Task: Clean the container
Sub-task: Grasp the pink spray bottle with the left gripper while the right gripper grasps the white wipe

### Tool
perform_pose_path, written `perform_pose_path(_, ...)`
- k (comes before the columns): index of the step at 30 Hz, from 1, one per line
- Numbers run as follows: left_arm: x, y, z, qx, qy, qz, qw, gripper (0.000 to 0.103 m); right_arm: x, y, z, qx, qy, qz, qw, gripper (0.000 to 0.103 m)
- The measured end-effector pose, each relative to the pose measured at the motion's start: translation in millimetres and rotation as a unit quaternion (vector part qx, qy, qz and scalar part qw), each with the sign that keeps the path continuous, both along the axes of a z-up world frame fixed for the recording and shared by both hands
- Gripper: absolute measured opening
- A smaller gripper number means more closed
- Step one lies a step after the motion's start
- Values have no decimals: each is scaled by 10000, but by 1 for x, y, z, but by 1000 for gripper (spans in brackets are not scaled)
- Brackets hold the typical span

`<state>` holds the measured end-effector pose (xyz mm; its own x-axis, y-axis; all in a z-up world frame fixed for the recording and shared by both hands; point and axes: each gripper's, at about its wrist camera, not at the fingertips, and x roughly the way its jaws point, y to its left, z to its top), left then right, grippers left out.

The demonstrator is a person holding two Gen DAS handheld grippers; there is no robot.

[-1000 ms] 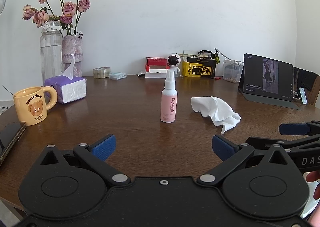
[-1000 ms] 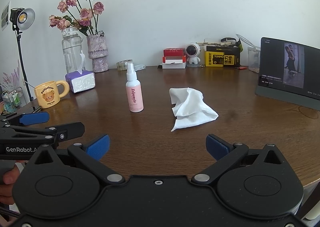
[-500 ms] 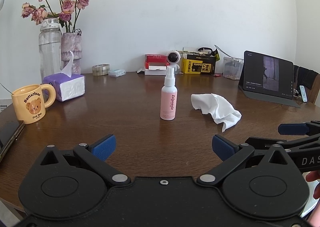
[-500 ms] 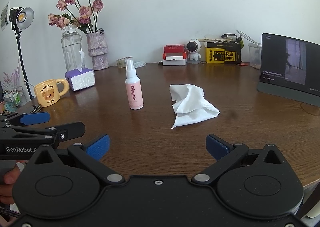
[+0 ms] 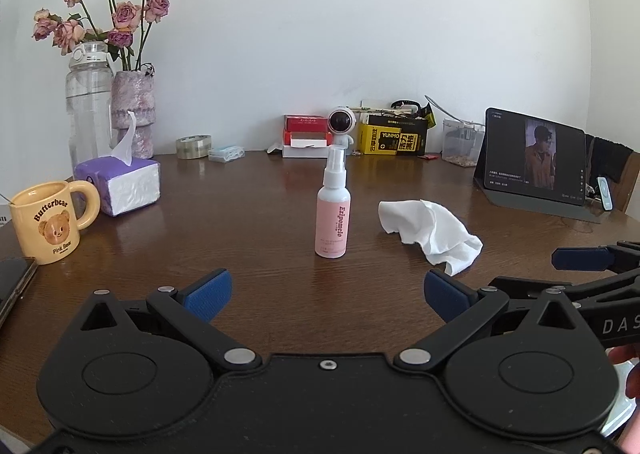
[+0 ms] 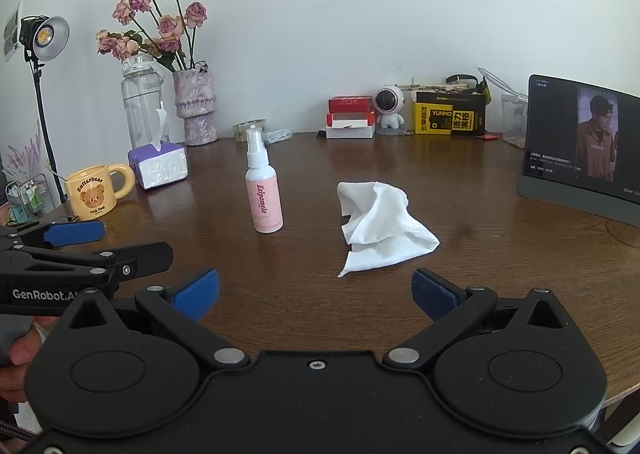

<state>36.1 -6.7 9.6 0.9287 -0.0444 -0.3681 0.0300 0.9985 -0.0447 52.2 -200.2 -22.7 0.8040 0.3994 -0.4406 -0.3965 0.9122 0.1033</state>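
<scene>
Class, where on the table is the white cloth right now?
The crumpled white cloth lies on the brown table, right of the upright pink spray bottle, ahead of the open right gripper.

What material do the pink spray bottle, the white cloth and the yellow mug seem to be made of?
Spray bottle: probably plastic; smooth matte pink body with a translucent white cap.
White cloth: soft nonwoven or paper wipe; it lies crumpled in limp folds.
Yellow mug: likely glazed ceramic; thick wall and glossy highlights, though the pictures cannot confirm it.
</scene>
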Motion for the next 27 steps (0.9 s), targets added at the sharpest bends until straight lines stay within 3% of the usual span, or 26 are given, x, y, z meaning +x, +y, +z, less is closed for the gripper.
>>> perform_pose_path(13, 55, -4, 18, 115, -210, 206, 9995, 103, 28, -20, 1, 263, 6, 5, 9997, 103)
perform_pose_path(21, 113, -12, 5, 268, 164, 314, 9990, 103, 43, -34, -3, 363, 34, -89, 9993, 103)
perform_pose_path(27, 150, -24, -9, 652, 350, 281, 9969, 102, 58, -38, -4, 237, 37, -98, 9997, 102)
